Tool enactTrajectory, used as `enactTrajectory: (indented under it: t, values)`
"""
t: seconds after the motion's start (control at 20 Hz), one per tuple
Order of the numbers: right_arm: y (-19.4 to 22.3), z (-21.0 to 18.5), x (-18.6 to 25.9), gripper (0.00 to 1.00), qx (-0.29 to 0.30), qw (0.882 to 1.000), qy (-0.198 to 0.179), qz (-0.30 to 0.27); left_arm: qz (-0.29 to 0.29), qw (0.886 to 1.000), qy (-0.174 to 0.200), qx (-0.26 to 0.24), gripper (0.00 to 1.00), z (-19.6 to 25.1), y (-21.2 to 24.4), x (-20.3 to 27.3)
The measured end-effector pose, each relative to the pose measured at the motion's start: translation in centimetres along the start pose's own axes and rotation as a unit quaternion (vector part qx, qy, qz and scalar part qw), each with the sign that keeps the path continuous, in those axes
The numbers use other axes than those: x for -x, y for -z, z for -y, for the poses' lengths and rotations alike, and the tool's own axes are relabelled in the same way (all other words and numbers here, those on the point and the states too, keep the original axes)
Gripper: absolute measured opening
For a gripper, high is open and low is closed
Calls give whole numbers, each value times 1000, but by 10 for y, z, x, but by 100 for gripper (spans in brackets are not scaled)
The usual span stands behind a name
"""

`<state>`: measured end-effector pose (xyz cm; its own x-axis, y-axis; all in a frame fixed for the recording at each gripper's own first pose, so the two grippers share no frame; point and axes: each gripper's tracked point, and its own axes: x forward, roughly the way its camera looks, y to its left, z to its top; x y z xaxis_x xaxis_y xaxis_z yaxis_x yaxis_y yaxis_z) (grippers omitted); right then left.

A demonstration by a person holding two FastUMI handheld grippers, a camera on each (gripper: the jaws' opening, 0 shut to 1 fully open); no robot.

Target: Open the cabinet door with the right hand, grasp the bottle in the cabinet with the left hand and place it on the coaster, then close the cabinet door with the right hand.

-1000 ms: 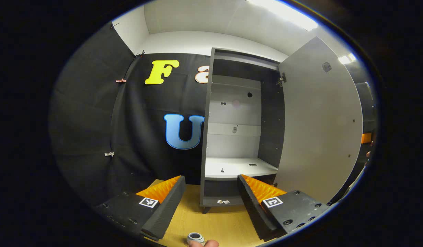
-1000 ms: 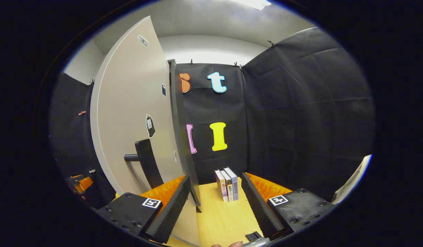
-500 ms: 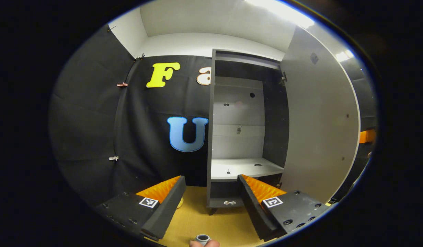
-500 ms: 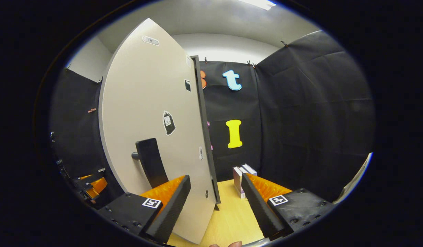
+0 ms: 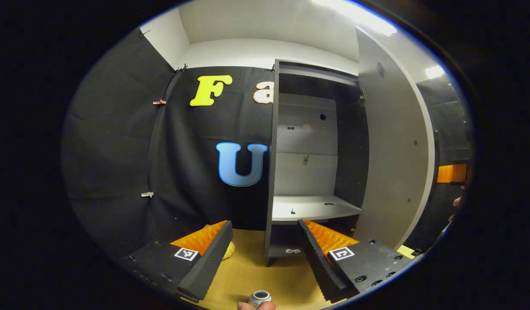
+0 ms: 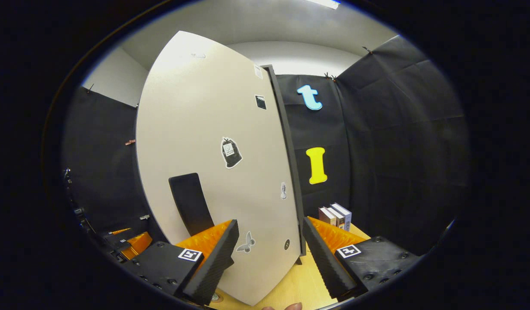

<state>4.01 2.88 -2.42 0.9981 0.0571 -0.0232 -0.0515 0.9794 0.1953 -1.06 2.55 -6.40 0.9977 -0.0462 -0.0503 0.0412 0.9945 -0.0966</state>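
Cabinet door (image 6: pixel 213 142): tall pale panel, half open, upright, long axis vertical. In the left gripper view it hangs from the right side of the cabinet (image 5: pixel 273 150), and its free edge points out toward me. Its outer face, with stickers and a black handle (image 6: pixel 189 202), is turned to the right gripper (image 6: pixel 270 224).

Right gripper: fingers spread, pinching nothing. The door's face is right in front of them, but I cannot tell whether either finger touches it.

Left gripper (image 5: pixel 263 224): fingers spread and empty, low over the table (image 5: pixel 248 271), pointing at the cabinet opening.

Shelf (image 5: pixel 312 206): bare.

Bottle: I take the small grey ringed cap (image 5: pixel 260 296) at the bottom edge of the left gripper view to be its top, seen from above. If so, it stands upright, out of the cabinet, near me. I cannot make out the coaster.

Books (image 6: pixel 336 215): upright beside the cabinet, clear of the door's swing.

Risks, my judgement:
- Spread fingers pushing a flat panel may slide off it, and the door would stop short of shut.
- A hard shove could slam the door and rock the cabinet.
- The left gripper sits near the opening, so the closing edge could strike it unless I pull it back first.
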Motion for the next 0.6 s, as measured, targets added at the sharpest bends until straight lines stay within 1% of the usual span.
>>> enactTrajectory:
  t: [0.15, 0.2, 0.25, 0.3, 0.35, 0.4, 0.5, 0.6]
  values:
    - [14, -26, -10, 97, 5, 999, -34, -14, 2, 1000, -2, -1, 95, -1, -1, 1]
    - [17, -37, -11, 98, 5, 999, -48, -19, 2, 1000, -3, -2, 92, -2, -1, 2]
    - [18, -44, -11, 98, 5, 998, -57, -21, 3, 1000, -4, -2, 95, -3, -2, 2]
    - [17, -48, -11, 98, 7, 998, -62, -20, 3, 1000, -5, -1, 95, -2, -3, 3]
    - [17, -52, -11, 98, 9, 998, -66, -20, 3, 1000, -5, -1, 92, -2, -3, 4]
    - [17, -54, -10, 97, 9, 997, -69, -20, 3, 1000, -6, -1, 94, -1, -4, 6]
    - [16, -55, -8, 98, 10, 997, -74, -15, 5, 1000, -6, -2, 95, -1, -6, 8]
    - [16, -52, -7, 97, 16, 997, -71, -11, 6, 1000, -5, -4, 94, 0, -7, 9]
